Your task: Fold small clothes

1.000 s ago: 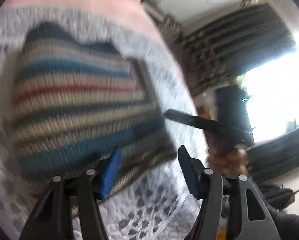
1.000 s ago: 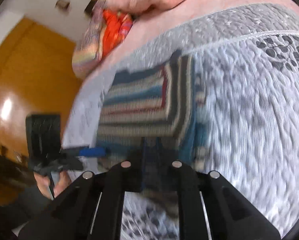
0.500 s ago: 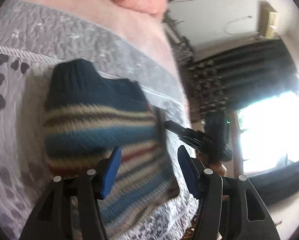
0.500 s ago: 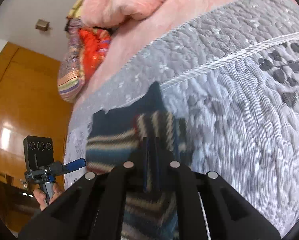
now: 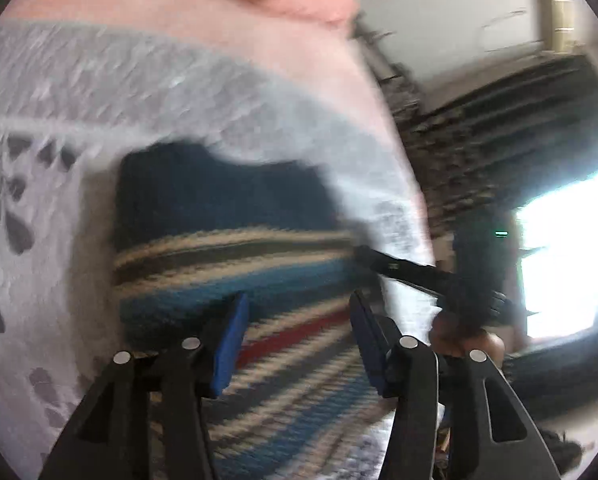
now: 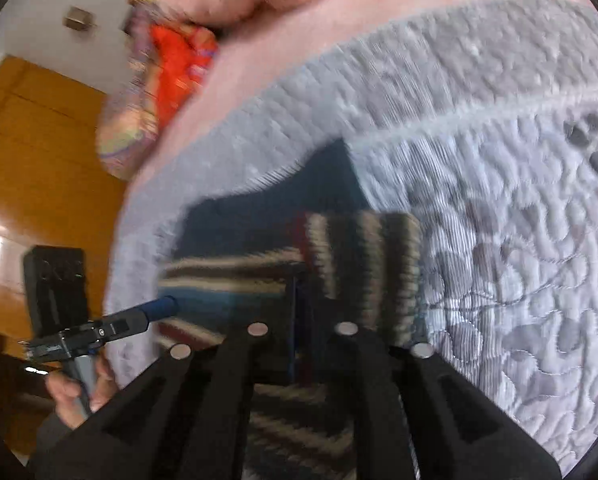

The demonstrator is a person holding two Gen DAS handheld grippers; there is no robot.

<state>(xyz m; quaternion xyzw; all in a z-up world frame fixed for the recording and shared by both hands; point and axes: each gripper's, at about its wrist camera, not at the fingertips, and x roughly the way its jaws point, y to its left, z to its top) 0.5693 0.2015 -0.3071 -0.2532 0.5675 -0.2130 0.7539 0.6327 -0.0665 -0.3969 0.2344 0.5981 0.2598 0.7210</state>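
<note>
The striped knit sweater [image 5: 235, 264] lies on the grey quilted bedspread [image 5: 147, 92], its navy top edge toward the pink blanket [image 5: 203, 4]. Your right gripper [image 6: 301, 300] is pinched tight on a fold of the knit. Your left gripper [image 5: 295, 328] hovers wide over the stripes, holding nothing. An orange-patterned bundle [image 6: 171, 76] sits beyond. Blur hides any readable writing.

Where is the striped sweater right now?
The striped sweater lies on the grey quilt, centre of both views, under the open left gripper; the right gripper pinches its edge.
</note>
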